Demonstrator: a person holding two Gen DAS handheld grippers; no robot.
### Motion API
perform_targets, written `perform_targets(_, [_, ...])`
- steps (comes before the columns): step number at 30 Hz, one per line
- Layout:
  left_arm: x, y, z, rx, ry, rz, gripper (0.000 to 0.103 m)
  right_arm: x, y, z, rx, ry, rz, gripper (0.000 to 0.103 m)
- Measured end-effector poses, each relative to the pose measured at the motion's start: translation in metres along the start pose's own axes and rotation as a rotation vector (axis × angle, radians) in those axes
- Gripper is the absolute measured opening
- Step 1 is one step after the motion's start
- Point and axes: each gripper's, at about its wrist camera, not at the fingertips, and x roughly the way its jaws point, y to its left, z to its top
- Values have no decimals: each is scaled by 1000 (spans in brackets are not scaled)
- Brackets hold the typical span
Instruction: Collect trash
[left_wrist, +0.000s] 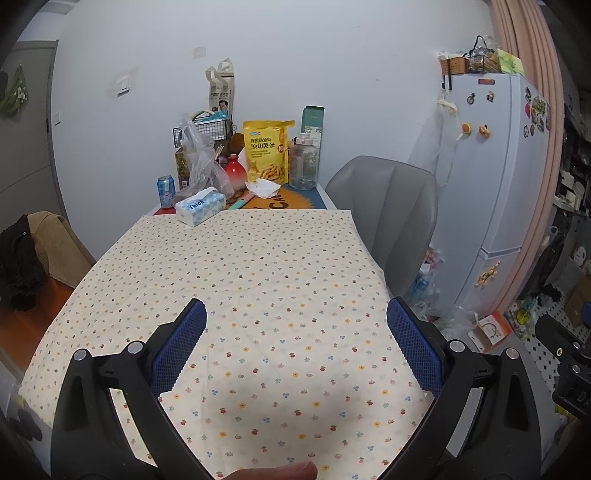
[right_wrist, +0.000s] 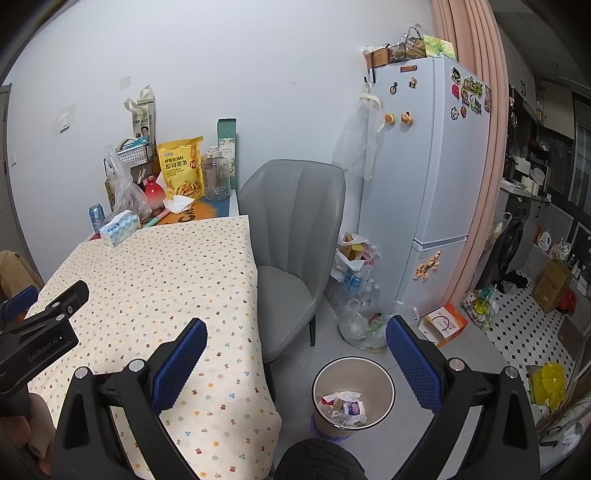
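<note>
Crumpled white tissue (left_wrist: 263, 187) sits at the far end of the table (left_wrist: 236, 273), touching the yellow snack bag (left_wrist: 267, 151) and just beside the water jug (left_wrist: 303, 162). Trash bin (right_wrist: 352, 391) stands on the floor by the grey chair (right_wrist: 295, 236), already holding scraps. Left gripper (left_wrist: 295, 347) and right gripper (right_wrist: 295, 354) both hover with fingers spread wide, holding nothing. Risk: the reach topples the snack bag or jug (tight clutter), or thin tissue slips from the fingers before the bin.

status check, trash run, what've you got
Both hand-held grippers open, empty. Crumpled white tissue at table's far end, untouched. Round beige trash bin on floor, partly filled. Nothing blocking.
</note>
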Motion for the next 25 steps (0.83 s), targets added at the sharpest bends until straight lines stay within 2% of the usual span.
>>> perform_targets(18, [6, 5, -6, -3, 16, 7, 97, 12, 8, -3, -12, 20, 6, 95])
perform_targets(25, [17, 14, -11, -19, 41, 24, 97, 22, 22, -2, -27, 31, 29, 95])
